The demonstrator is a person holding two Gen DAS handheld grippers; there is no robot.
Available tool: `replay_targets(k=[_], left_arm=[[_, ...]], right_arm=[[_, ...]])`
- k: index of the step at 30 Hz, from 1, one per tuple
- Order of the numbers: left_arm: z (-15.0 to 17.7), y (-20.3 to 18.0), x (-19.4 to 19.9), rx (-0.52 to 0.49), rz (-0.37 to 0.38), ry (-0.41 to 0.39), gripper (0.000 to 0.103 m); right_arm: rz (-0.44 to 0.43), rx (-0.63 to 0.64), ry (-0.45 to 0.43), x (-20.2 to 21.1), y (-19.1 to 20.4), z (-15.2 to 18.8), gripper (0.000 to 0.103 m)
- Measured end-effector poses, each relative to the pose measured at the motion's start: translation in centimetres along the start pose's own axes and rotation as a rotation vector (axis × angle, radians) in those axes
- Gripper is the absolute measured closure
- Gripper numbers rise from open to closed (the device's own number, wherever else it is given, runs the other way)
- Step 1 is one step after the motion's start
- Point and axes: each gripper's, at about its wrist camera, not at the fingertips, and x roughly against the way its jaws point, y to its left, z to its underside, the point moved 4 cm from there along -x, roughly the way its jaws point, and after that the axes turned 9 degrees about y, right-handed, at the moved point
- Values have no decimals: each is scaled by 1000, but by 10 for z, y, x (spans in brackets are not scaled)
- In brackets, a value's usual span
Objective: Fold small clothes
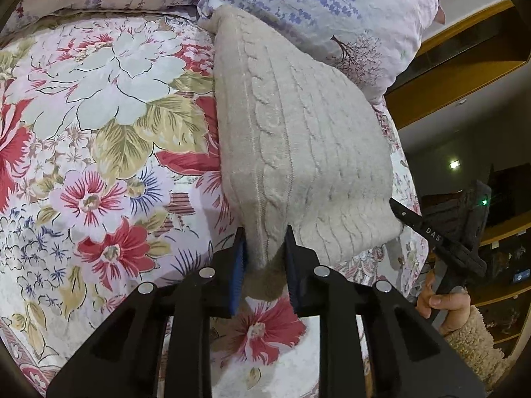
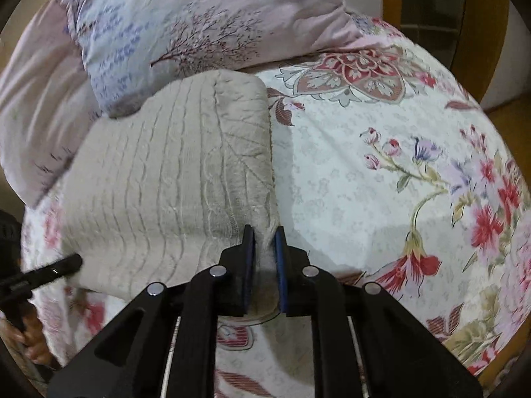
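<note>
I have the left gripper (image 1: pixel 265 235) clamped on the near corner of the beige knit garment (image 1: pixel 292 139), low centre in its view. The right gripper (image 2: pixel 264 233) pinches the other near corner (image 2: pixel 265 229); the cloth runs up-frame across the floral bedspread (image 1: pixel 99 132) to the pillow (image 2: pixel 199 16).

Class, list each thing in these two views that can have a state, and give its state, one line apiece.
Beige knit garment: flat on the bedspread, both near corners pinched.
Left gripper: shut on the garment's corner.
Right gripper: shut on the garment's other corner.
Pillow: overlapping the garment's far edge.
Floral bedspread: spread out.
</note>
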Motion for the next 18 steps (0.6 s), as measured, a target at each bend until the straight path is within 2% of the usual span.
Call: replay_targets(k=[2, 4, 6, 7, 8, 9, 10, 11, 14, 15, 18], left_arm=[[-3, -1, -3, -3, -7, 3, 78], [-7, -2, -5, -6, -9, 17, 76], [-11, -3, -2, -5, -2, 35, 74], [-14, -4, 0, -7, 4, 36, 69], [-17, -5, 4, -10, 4, 33, 58], [-21, -5, 10, -13, 1, 20, 49], [-29, -6, 18, -15, -9, -4, 32], [-35, -5, 23, -17, -16, -24, 24], [-59, -5, 31, -6, -27, -35, 17], [-67, -4, 31, 2, -31, -30, 16], [-83, -6, 27, 4, -45, -7, 13]], right_arm=[[33, 20, -4, -2, 2, 0, 87], [42, 21, -2, -3, 1, -1, 78], [39, 5, 10, 2, -5, -3, 65], [26, -9, 8, 6, -9, -5, 61], [12, -22, 4, 10, -12, -8, 55], [-21, -49, -11, 17, -17, -12, 50], [-44, -69, -24, 22, -21, -16, 47], [-78, -100, -40, 29, -26, -22, 39], [-192, -174, -60, 38, -35, -42, 30], [-218, -191, -55, 38, -36, -47, 24], [-310, -226, 1, 31, -34, -65, 19]])
